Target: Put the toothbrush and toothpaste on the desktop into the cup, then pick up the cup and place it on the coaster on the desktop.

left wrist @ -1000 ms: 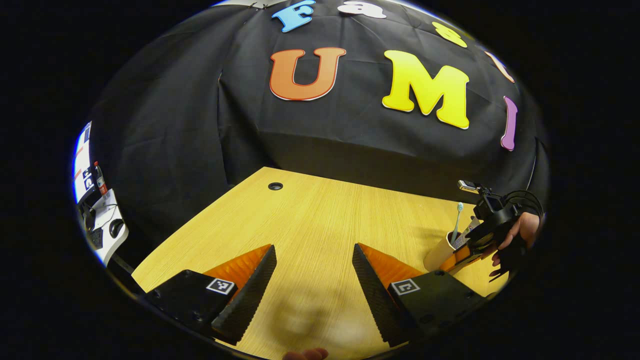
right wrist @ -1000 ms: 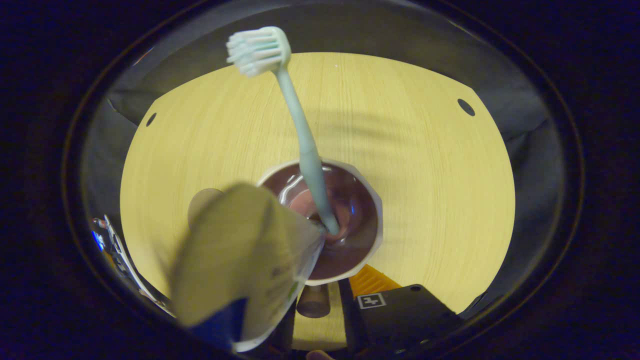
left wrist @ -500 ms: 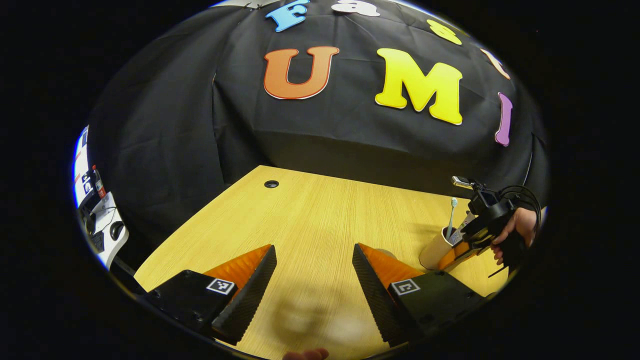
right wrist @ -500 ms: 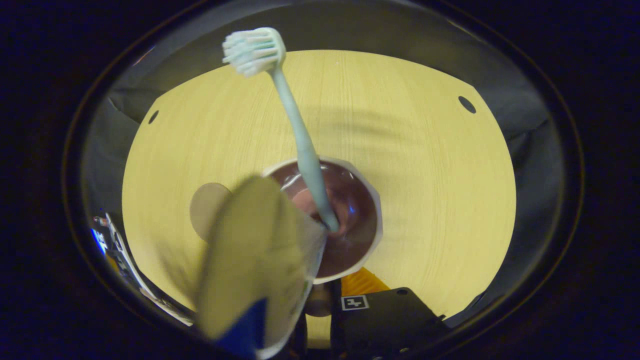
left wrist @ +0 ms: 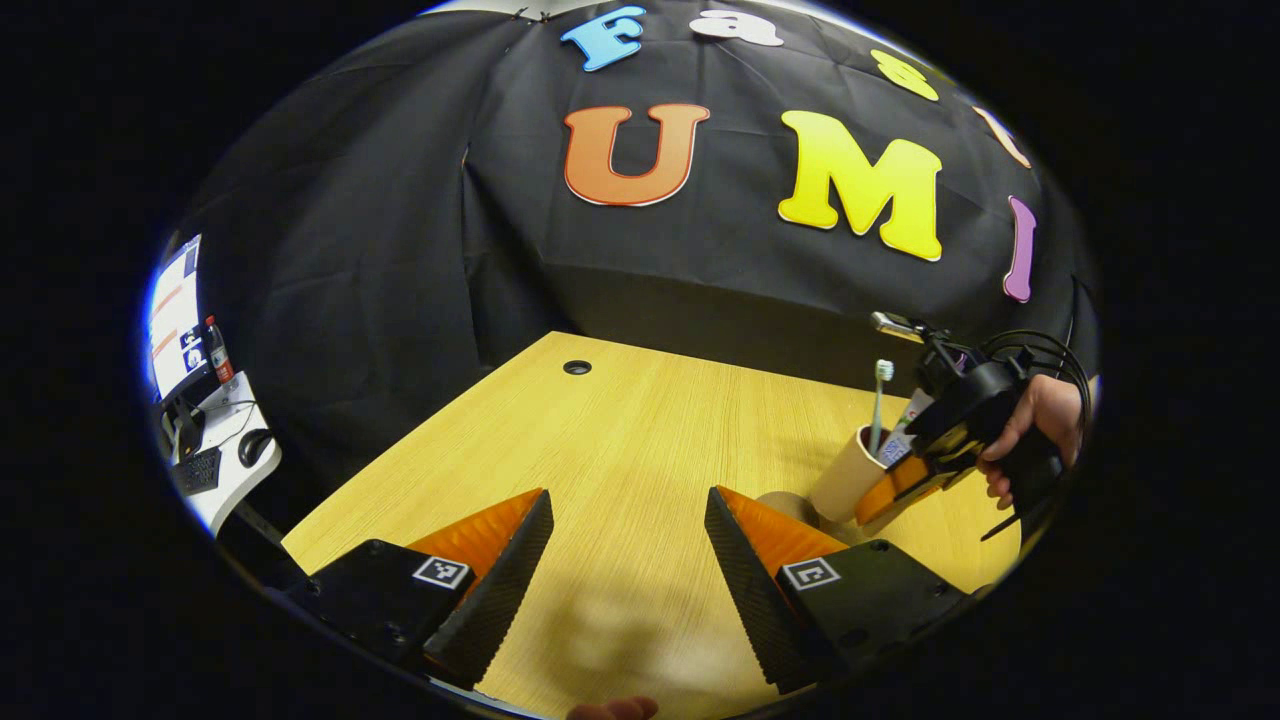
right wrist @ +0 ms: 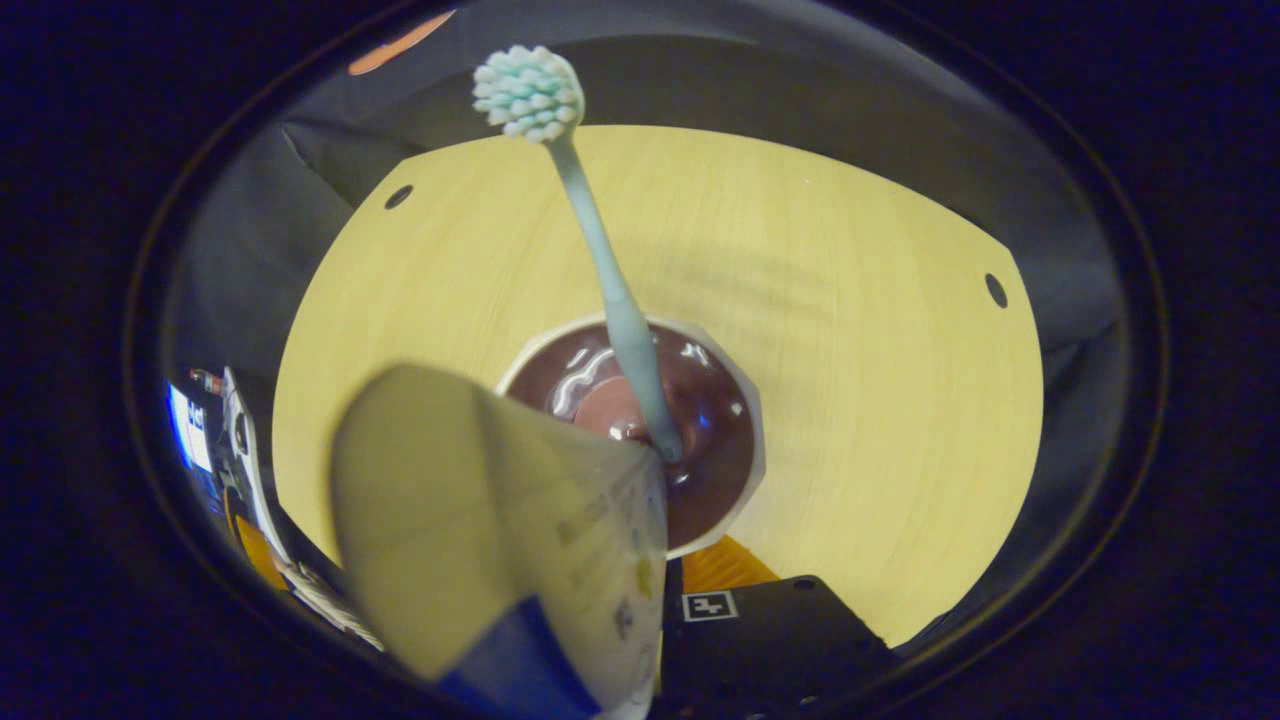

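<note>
A cream cup (left wrist: pixel 838 476) leans in the far right of the left gripper view, my right gripper (left wrist: pixel 872 496) shut on it and a hand (left wrist: pixel 1032 425) behind. A pale green toothbrush (left wrist: pixel 878 398) and a toothpaste tube (left wrist: pixel 903 432) stick out of the cup. Its base hangs just over the round brown coaster (left wrist: pixel 783 504). Looking down in the right gripper view, the cup (right wrist: pixel 715 490) has a dark inside, with the toothbrush (right wrist: pixel 603 275) upright and the toothpaste tube (right wrist: pixel 500 520) leaning close. My right gripper (right wrist: pixel 668 585) clamps the near rim. My left gripper (left wrist: pixel 627 496) stands open over bare wood.
The wooden table (left wrist: pixel 640 430) has a cable hole (left wrist: pixel 577 367) near its back left corner and another (right wrist: pixel 995 290) at the right. Black cloth closes off the back. A white side desk (left wrist: pixel 225 450) with small devices stands beyond the table's left edge.
My right gripper has carried the cup left and up, over the coaster. In the right gripper view the coaster has slid out of sight behind the tube. The left gripper stayed open.
</note>
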Motion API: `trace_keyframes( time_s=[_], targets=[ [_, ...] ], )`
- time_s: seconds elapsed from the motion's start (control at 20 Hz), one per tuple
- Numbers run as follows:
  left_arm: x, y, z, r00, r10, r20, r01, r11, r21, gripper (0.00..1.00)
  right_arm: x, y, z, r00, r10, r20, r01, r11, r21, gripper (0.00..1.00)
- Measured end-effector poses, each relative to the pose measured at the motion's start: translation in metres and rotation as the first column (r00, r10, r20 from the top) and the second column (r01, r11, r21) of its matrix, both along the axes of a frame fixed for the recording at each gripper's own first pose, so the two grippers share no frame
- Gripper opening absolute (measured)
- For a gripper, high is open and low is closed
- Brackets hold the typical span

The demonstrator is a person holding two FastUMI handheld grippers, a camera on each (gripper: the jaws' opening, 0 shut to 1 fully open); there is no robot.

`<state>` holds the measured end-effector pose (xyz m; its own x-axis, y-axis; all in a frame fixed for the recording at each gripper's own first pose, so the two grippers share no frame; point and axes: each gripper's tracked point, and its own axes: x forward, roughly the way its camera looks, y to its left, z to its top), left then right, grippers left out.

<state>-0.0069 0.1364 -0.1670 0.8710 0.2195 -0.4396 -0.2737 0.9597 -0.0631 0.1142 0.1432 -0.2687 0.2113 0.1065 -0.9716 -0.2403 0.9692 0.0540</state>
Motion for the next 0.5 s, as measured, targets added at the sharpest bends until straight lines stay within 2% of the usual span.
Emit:
trace_keyframes(
  time_s=[0.2, 0.45, 0.5],
  targets=[
    [-0.019, 0.012, -0.004, 1.0, 0.018, -0.012, -0.018, 1.0, 0.012, 0.97, 0.0, 0.026, -0.01, 0.998, 0.055, -0.011, -0.055, 0.998, -0.021, 0.14],
    [-0.03, 0.018, -0.011, 0.999, 0.032, -0.028, -0.032, 0.999, -0.003, 0.97, -0.002, 0.035, -0.012, 0.997, 0.076, -0.016, -0.077, 0.995, -0.067, 0.14],
    [-0.03, 0.02, -0.011, 0.999, 0.032, -0.029, -0.032, 0.999, -0.003, 1.0, -0.001, 0.036, -0.012, 0.997, 0.082, -0.013, -0.082, 0.994, -0.077, 0.14]
  ],
)
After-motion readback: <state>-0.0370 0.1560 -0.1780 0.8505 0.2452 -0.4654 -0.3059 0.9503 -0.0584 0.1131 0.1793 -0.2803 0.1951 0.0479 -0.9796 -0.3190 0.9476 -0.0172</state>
